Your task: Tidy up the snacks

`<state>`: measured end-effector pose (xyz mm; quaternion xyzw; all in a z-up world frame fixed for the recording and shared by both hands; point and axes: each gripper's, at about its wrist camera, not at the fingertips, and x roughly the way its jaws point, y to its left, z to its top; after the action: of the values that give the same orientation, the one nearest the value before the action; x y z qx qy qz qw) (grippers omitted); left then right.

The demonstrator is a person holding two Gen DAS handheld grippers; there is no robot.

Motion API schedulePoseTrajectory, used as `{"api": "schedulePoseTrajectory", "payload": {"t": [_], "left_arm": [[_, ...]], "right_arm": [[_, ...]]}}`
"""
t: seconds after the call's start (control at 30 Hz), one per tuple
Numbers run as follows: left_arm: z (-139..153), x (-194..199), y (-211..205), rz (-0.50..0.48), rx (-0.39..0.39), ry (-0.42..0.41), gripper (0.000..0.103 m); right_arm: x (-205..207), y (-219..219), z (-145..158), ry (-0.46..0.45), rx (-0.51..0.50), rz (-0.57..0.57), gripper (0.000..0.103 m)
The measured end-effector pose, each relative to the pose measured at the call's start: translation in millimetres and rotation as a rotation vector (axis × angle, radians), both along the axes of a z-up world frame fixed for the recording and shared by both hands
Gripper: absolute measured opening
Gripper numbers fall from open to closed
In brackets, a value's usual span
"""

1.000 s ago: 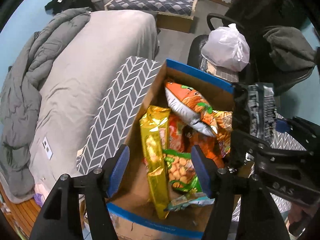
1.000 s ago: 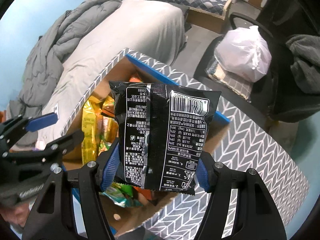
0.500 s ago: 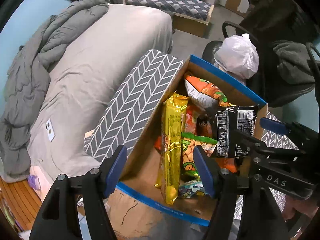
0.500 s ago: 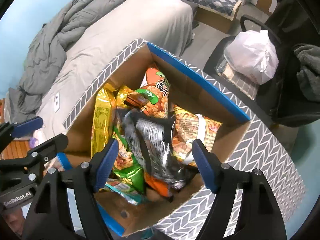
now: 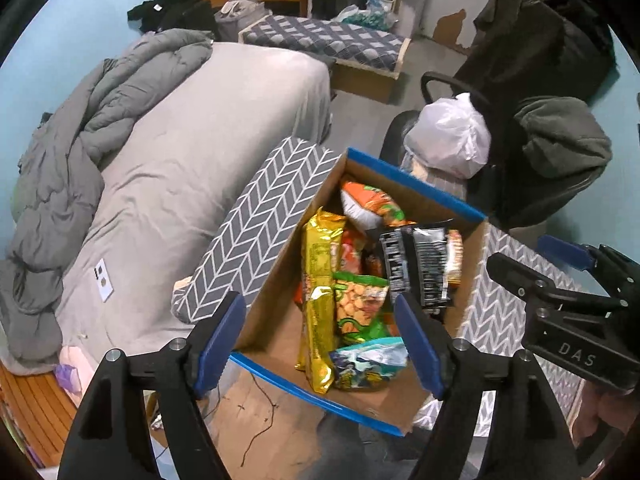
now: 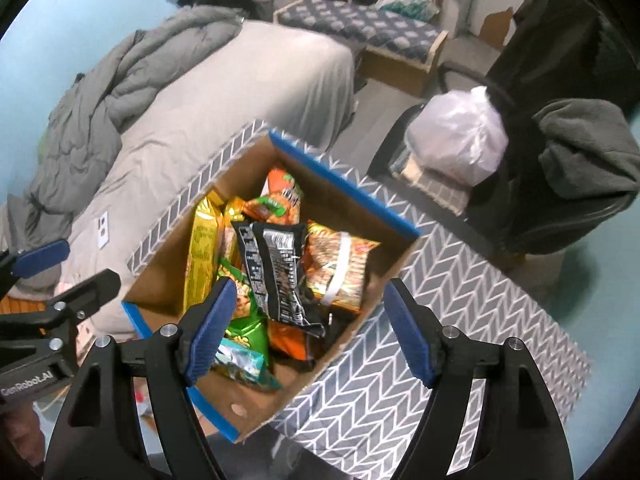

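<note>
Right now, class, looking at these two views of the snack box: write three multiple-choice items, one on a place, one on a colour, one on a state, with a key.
1. Where is the black packet?
A. in the cardboard box
B. on the bed
C. in the right gripper

2. What colour is the tape on the box rim?
A. red
B. blue
C. green

3. What does the left gripper hold?
A. the gold packet
B. the white bag
C. nothing

Key: 1 A, it lies on the other snacks in the box; 2 B, blue strips edge the rim; 3 C, its jaws are opening with nothing between the pads.
</note>
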<state>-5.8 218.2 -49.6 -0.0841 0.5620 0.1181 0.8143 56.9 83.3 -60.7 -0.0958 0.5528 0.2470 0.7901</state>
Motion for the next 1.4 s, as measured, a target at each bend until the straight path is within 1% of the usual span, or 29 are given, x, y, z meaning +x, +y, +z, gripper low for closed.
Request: {"api": "schedulePoseTrajectory", "payload": {"t": [0.13,0.23,0.47,0.63,0.9,1.07,1.2,1.4], "left_arm": [[16,-4,-8,-0.017,-0.008,-0.034,0.078],[25,-6,-13,-0.030,-0.004,-0.047,0.082],[43,-12,-17,-0.026,-0.007,-0.091,0.082],[52,-17,-21,-0.037,0.008,-0.122,0.082],[60,-22,-32,-0.079,0.029,-0.130,0.082],[63,-24,-34,-0.086,0.030,-0.140,0.082],[62,-23,-35,-0.087,0.042,-0.134,0.082],[63,-22,-35,-0.089,0.040,-0.133,0.082]], "right_arm": [[-8,-11,22,-0.038,0.008,-0.021,0.076],[-14,-19,34,-0.060,0.017,-0.043,0.076],[-26,-34,53,-0.096,0.035,-0.075,0.076],[-32,-43,59,-0.102,0.048,-0.102,0.076],[-39,-53,66,-0.100,0.076,-0.138,0.076],[-44,-56,70,-0.108,0.081,-0.148,0.076],[-45,-57,71,-0.107,0.085,-0.164,0.076],[-46,-61,71,-0.102,0.089,-0.175,0.076]]}}
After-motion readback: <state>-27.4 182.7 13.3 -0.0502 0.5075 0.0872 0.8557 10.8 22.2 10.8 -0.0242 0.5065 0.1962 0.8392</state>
